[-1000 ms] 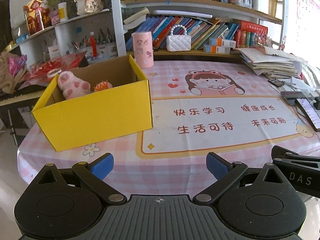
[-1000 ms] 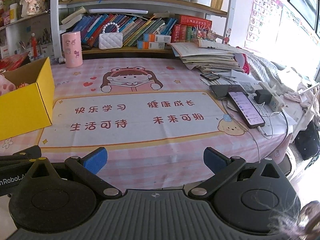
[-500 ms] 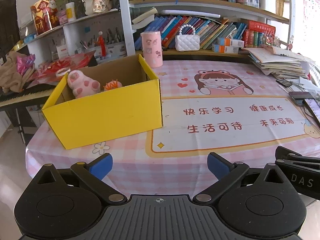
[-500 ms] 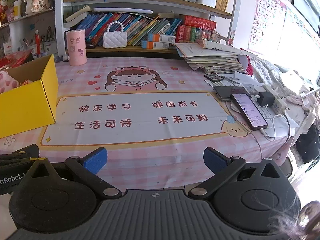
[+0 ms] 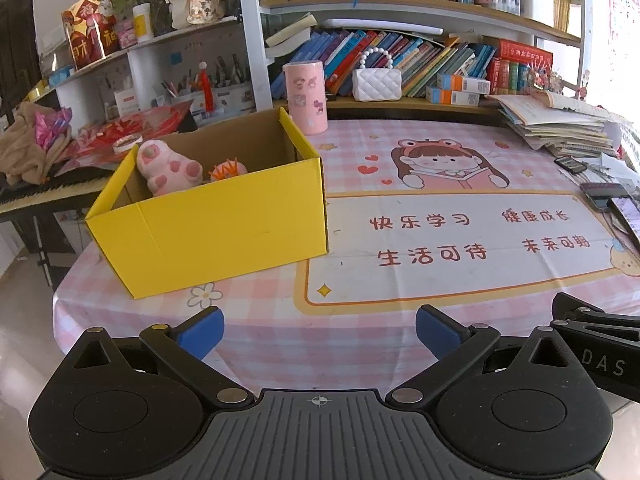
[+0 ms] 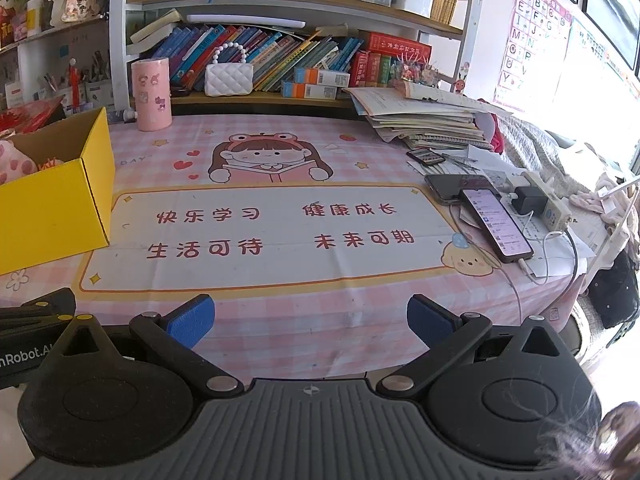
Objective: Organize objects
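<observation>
Left hand-held gripper (image 5: 318, 330) spread wide over the near edge of the worktop (image 5: 360, 336), blue pads holding nothing. Right hand-held gripper (image 6: 308, 318) likewise wide open and bare, just beside the left one, at the same rounded edge. Between the two and the bookshelf (image 6: 280, 96), a broad flat stretch of smooth pink-checked tablecloth (image 6: 260, 224) printed with a cartoon girl and red characters. At the left edge, a yellow cardboard box (image 5: 216, 224), rectangular, open-topped, raw brown inside, one corner close to the drop. Inside the box, a soft pink plush paw (image 5: 168, 168) leaning against the left wall, with a small orange-and-white toy (image 5: 228, 168) just beside it. At the back, a pink cylindrical container (image 5: 305, 96) upright, near a quilted white handbag (image 5: 376, 82) with a bead handle. On the right margin, a slumped stack of papers (image 6: 428, 120), two glossy phones (image 6: 480, 208) and white cables near the worktop rim
</observation>
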Available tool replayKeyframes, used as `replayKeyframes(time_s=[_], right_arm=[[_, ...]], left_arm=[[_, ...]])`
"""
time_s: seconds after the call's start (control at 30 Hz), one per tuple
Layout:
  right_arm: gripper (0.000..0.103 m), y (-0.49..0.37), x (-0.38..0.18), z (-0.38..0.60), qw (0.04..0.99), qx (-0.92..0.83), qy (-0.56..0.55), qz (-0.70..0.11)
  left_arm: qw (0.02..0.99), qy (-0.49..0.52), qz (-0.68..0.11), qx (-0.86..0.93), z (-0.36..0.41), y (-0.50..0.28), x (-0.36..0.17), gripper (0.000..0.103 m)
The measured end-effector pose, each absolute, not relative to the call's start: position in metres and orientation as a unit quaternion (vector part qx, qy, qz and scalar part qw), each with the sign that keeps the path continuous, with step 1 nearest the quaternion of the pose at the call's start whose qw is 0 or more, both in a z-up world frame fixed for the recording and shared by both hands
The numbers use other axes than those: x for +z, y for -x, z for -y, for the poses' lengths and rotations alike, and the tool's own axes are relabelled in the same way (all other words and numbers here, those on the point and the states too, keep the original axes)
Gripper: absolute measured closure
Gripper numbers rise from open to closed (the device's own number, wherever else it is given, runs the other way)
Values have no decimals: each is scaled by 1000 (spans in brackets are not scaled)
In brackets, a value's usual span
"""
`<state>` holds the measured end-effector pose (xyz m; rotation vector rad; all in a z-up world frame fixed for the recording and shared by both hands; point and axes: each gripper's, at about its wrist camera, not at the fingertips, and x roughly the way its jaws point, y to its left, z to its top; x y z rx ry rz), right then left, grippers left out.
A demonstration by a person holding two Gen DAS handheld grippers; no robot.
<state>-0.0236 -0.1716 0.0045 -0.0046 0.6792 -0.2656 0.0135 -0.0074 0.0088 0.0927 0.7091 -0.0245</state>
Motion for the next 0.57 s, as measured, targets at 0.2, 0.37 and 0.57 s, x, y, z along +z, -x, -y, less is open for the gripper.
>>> replayKeyframes(time_s=[0.2,0.37,0.57], right_arm=[[0,23,5,172,934,-130,3,-332],[0,24,4,174,934,-131,2,-334],[0,21,2,180,932,-129,2,-339]], left_arm=[[937,-44,-347,-11,8,-15,9,0],[939,-43,-340,-10,10,-15,9,0],[937,-40,-347,-14,10,-19,7,0]])
